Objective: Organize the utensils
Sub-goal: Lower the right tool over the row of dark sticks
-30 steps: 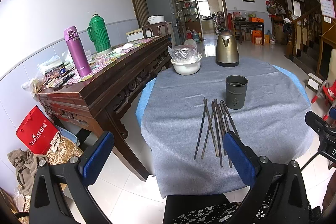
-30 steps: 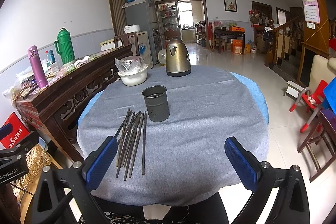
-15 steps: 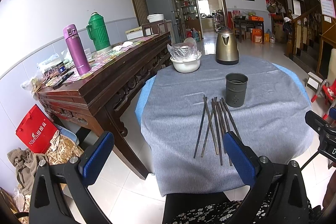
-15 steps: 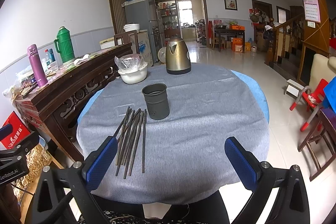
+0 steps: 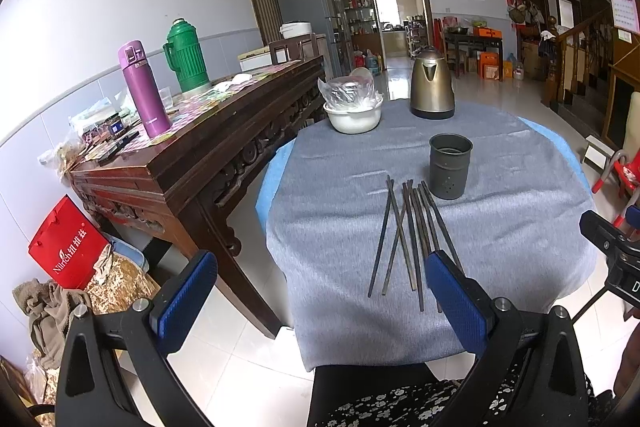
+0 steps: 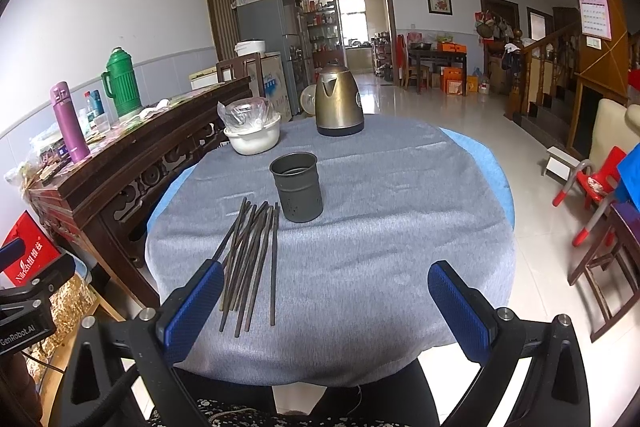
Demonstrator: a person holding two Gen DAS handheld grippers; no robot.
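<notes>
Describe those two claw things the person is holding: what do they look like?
Each claw, left claw and right claw, is a black plastic frame ending in two flat fingers with textured blue pads, fastened by silver bolts. The right wrist view shows white "GenRobot.AI" lettering on the left one's side and a thin cable. The person wears dark clothing with a small white floral print.

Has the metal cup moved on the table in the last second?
No. The metal cup stands in the same spot beside the chopsticks, in front of the kettle.
</notes>
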